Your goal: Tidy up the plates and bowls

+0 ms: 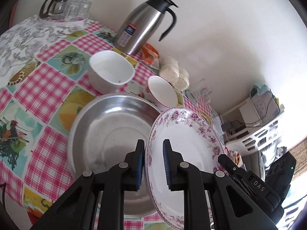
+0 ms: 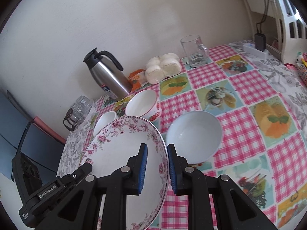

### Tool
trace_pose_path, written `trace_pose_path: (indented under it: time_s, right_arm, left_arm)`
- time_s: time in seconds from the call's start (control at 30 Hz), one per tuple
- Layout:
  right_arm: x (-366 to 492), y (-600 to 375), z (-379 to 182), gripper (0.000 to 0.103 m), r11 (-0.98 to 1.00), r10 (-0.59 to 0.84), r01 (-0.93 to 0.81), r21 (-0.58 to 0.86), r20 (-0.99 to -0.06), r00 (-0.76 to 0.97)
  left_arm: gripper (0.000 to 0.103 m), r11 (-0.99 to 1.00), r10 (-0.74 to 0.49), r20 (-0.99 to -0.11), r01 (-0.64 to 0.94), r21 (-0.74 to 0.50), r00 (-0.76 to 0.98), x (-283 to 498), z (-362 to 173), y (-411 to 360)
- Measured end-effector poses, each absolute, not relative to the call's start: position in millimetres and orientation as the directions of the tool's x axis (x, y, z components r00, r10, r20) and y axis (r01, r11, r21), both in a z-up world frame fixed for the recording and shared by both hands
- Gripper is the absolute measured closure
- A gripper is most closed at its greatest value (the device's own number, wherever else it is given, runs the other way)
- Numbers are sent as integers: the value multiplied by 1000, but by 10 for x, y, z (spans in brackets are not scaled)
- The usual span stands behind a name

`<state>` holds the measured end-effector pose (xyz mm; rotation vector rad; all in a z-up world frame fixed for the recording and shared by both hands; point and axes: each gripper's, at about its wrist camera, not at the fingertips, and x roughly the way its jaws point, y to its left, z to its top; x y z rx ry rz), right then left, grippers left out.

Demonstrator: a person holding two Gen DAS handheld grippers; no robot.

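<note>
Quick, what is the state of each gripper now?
Left gripper: jaws straddle the floral plate rim; grip cannot be told.
Right gripper: jaws straddle the opposite rim; grip cannot be told.

1. "DAS" stands in white letters on the black body of the right gripper (image 1: 258,185), seen from the left wrist view.
2. "GenRobot.AI" stands in white letters on the black body of the left gripper (image 2: 48,191), seen from the right wrist view.
3. The label on the steel thermos jug (image 1: 142,25) is too small to read.
</note>
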<state>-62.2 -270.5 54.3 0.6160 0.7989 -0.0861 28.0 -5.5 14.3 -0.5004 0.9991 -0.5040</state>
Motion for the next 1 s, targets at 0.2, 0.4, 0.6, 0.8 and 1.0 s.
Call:
trace_pose_path:
  time_s: [0.2, 0.4, 0.6, 0.8, 1.0]
  right_arm:
    - [-368, -2437, 528, 80, 839, 201, 245, 485, -695, 690]
    - [-142, -2220, 512, 80, 852, 237, 202, 483, -700, 674]
    - [-9, -2116, 427, 80, 853, 267, 173, 492, -697, 666]
    - [33, -2169, 264, 80, 846, 270, 197, 496, -717, 643]
    - [37, -2273, 114, 80, 836, 267, 229, 499, -734, 625]
  left_arm:
    - [85, 777, -586, -648, 108, -621, 488, 402, 131, 264]
    - [85, 785, -557, -660, 60, -617, 504, 514, 78, 483]
    - [84, 797, -536, -679, 34, -604, 502, 575, 9, 543]
    - [83, 804, -539, -700, 39, -593, 470, 613, -87, 449]
    - [83, 819, -531, -730, 40, -572, 431, 649, -209, 329]
